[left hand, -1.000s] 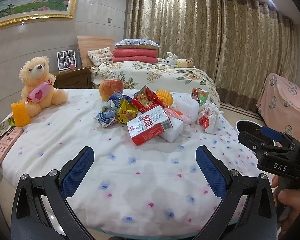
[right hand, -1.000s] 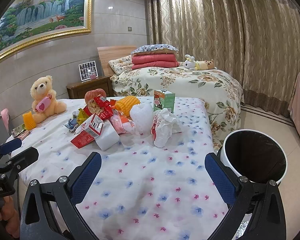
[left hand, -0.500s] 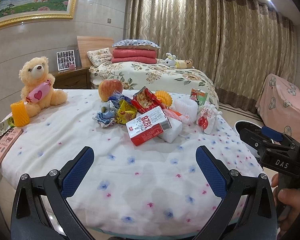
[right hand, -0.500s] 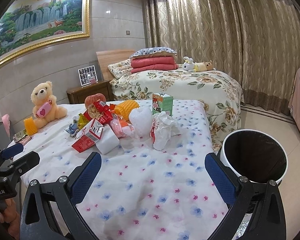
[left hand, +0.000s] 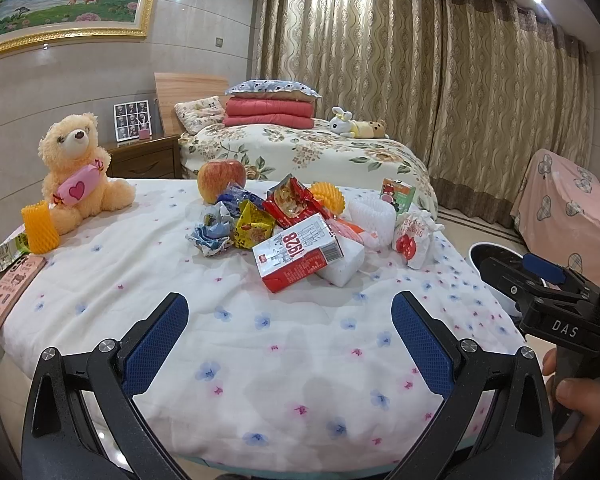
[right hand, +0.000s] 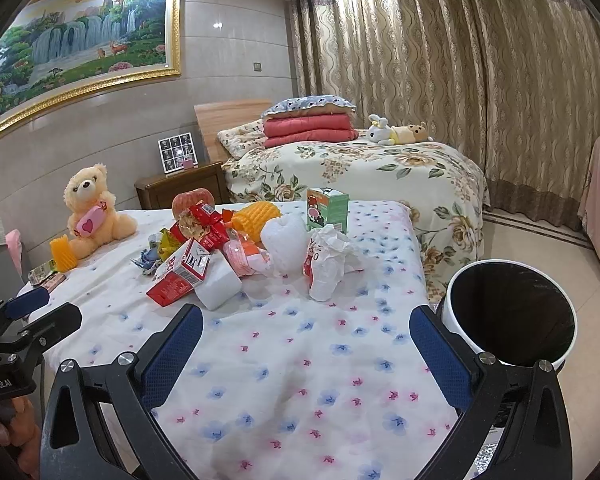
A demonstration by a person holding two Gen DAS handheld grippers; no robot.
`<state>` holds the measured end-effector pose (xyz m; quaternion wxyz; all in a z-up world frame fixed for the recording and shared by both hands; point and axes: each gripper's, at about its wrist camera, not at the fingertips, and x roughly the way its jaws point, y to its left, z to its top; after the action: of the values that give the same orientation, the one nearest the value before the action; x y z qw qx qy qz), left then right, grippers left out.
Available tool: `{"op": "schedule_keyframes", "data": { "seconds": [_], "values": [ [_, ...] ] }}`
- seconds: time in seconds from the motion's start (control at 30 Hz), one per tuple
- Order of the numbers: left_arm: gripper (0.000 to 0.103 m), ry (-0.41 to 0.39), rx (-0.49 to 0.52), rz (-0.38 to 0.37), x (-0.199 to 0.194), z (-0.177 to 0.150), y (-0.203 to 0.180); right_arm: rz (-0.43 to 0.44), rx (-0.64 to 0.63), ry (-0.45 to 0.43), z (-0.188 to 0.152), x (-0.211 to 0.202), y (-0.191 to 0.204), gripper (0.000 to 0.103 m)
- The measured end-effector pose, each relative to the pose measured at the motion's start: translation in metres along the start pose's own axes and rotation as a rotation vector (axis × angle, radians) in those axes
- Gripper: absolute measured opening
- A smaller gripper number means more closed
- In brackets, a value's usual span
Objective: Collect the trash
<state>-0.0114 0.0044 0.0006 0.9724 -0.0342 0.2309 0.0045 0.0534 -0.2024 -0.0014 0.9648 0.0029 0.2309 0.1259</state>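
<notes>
You've got both grippers hanging over the near edge of the white flower-print bedsheet [left hand: 300,344], nothing in either one. Your left gripper [left hand: 290,320] has its blue-padded fingers [left hand: 156,340] spread wide with only bare sheet between them, and your right gripper [right hand: 304,340] is spread just as wide over the same patch of sheet.

I'll use the red-and-white carton printed "1928" [left hand: 298,254] as the anchor. It lies on its side at the front of the trash pile, leaning on a white foam block [left hand: 346,264] touching its right side. Behind it there's a red snack bag [left hand: 290,204], with a yellow snack wrapper [left hand: 252,226] and a crumpled blue-and-white wrapper [left hand: 214,232] off to its left. To the right of the carton sits a white foam net sleeve [left hand: 374,216], then a crumpled white paper bag with red print [left hand: 414,238], and a green-and-red drink box [left hand: 398,196] standing upright behind those. A red apple [left hand: 222,174] is behind the pile, on the left.

Well left of the carton sits a peach teddy bear holding a pink candy heart [left hand: 78,168]. The white round trash bin with a black liner [right hand: 508,312] stands on the floor, far right of the carton, just beside the bed's edge and your right gripper.
</notes>
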Motion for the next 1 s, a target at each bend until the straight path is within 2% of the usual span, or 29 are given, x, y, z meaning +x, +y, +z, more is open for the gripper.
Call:
{"op": "schedule_keyframes", "data": {
  "seconds": [0.57, 0.7, 1.0],
  "values": [
    [0.103, 0.002, -0.006, -0.018, 0.004, 0.002, 0.007, 0.012, 0.005, 0.015, 0.002, 0.003, 0.000, 0.103],
    [0.103, 0.023, -0.002, -0.013, 0.015, 0.004, 0.010, 0.023, 0.019, 0.030, 0.005, 0.008, -0.006, 0.103],
    [0.103, 0.104, 0.020, -0.042, 0.055, 0.009, 0.015, 0.035, 0.072, 0.123, 0.007, 0.037, -0.019, 0.103]
  ]
}}
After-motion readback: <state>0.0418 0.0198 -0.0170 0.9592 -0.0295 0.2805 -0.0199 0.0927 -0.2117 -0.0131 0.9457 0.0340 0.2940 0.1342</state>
